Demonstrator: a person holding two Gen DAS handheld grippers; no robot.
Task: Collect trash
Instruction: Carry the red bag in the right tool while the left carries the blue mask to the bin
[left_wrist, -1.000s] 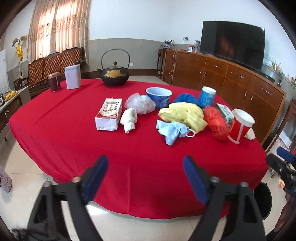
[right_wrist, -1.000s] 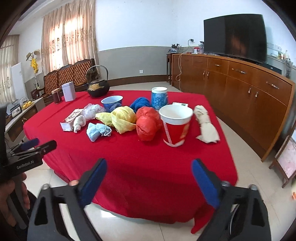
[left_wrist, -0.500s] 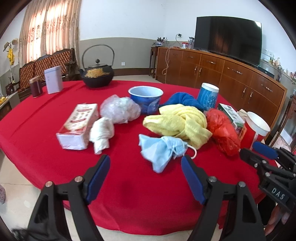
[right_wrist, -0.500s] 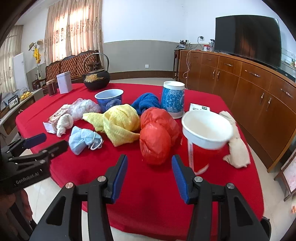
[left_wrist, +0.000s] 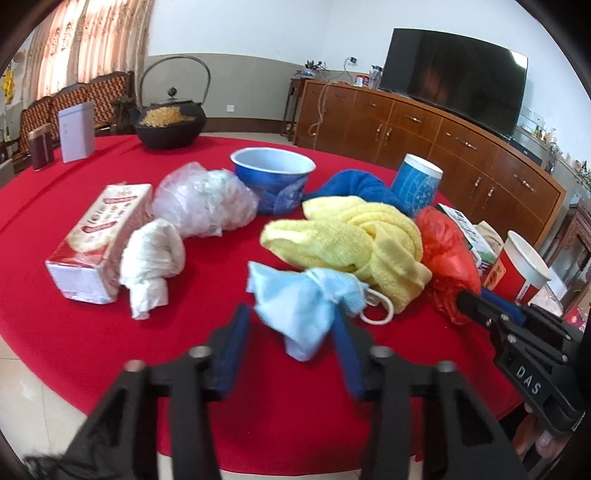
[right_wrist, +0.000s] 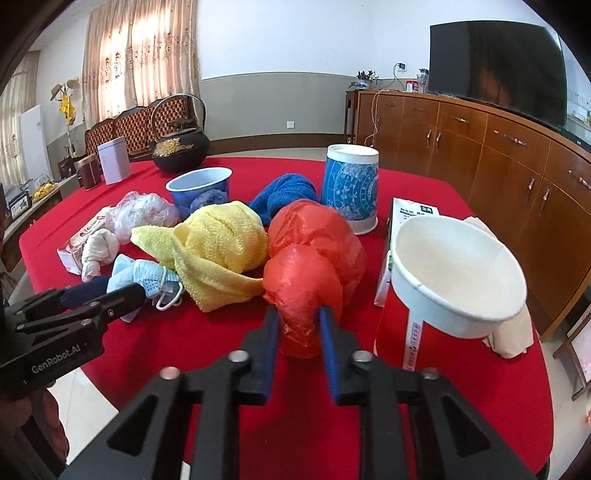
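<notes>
My right gripper (right_wrist: 295, 314) is closing on the red plastic bag (right_wrist: 314, 254), just left of the red paper cup (right_wrist: 443, 295).

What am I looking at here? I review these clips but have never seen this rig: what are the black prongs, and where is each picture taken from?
No robot: a person carries a handheld two-finger gripper in each hand, each with a fisheye camera looking along its fingers. One picture comes from the left gripper, the other from the right gripper; each also shows the other tool at its edge.

On the red tablecloth lies clutter: a crumpled blue face mask, a red plastic bag, a yellow cloth, a blue cloth, a clear bag, a white wad, a carton and paper cups.

The left fingers are closing around the mask; the right fingers are closing and already pinch the red bag. Nothing is lifted yet.
</notes>
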